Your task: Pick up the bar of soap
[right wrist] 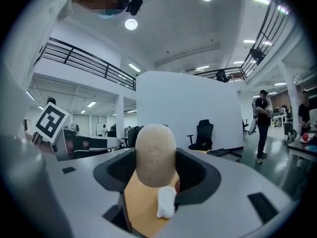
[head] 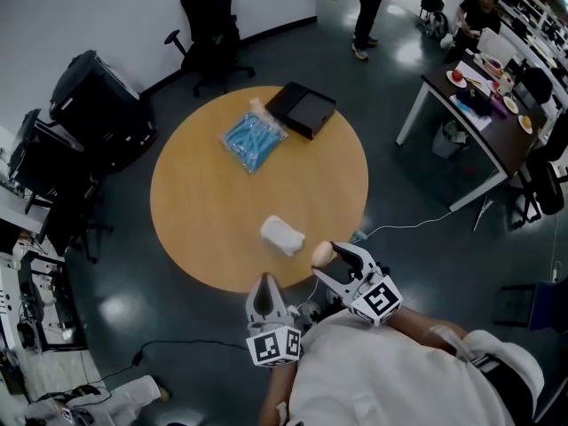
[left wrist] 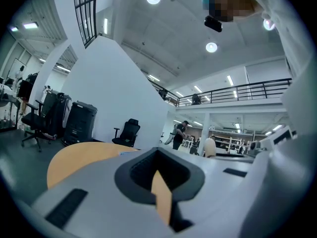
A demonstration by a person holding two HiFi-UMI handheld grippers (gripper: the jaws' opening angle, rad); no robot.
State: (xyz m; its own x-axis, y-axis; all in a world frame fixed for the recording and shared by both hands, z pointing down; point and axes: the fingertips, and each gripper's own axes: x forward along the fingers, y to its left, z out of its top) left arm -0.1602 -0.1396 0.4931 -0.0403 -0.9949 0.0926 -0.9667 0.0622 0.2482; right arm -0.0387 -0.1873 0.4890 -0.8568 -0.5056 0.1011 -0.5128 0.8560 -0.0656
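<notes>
The beige oval bar of soap (head: 322, 254) is clamped upright between the jaws of my right gripper (head: 332, 263), held just over the near edge of the round wooden table (head: 204, 211). In the right gripper view the soap (right wrist: 155, 155) fills the middle of the jaws' gap, with the right gripper (right wrist: 155, 170) shut on it. My left gripper (head: 264, 289) hovers at the table's front edge, left of the soap, its jaws together and holding nothing. From the left gripper view the soap (left wrist: 210, 147) shows off to the right.
A crumpled white cloth (head: 282, 235) lies on the table just beyond the soap. A blue packet (head: 253, 138) and a black box (head: 301, 108) sit at the far side. An office chair (head: 209, 25), black cases (head: 98, 105) and a desk (head: 484, 105) ring the table.
</notes>
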